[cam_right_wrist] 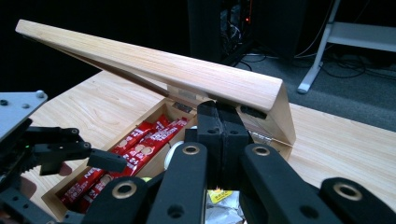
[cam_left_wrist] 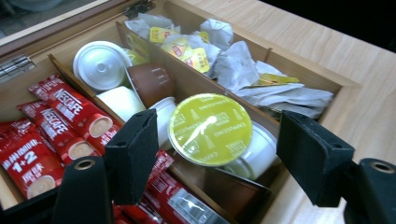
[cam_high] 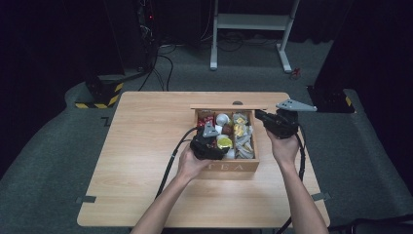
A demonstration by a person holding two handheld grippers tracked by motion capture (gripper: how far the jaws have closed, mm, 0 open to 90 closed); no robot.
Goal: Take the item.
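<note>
In the tea box's middle compartment: green-lidded capsule (cam_left_wrist: 210, 128), lying tilted among white and brown capsules.

Left hand-held gripper (cam_left_wrist: 212, 156) hangs over the capsule, jaws spread either side, not touching it. Red coffee sachets (cam_left_wrist: 70, 119) fill the next compartment. Right hand-held gripper (cam_right_wrist: 223, 122), jaws pressed together, sits by the raised lid (cam_right_wrist: 154, 65). Wooden tea box (cam_high: 233, 166) stands on the table (cam_high: 141, 146).

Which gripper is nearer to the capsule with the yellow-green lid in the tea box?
Left. The left gripper is open around the yellow-green capsule without touching it; the right gripper is shut at the box's far right corner.
</note>
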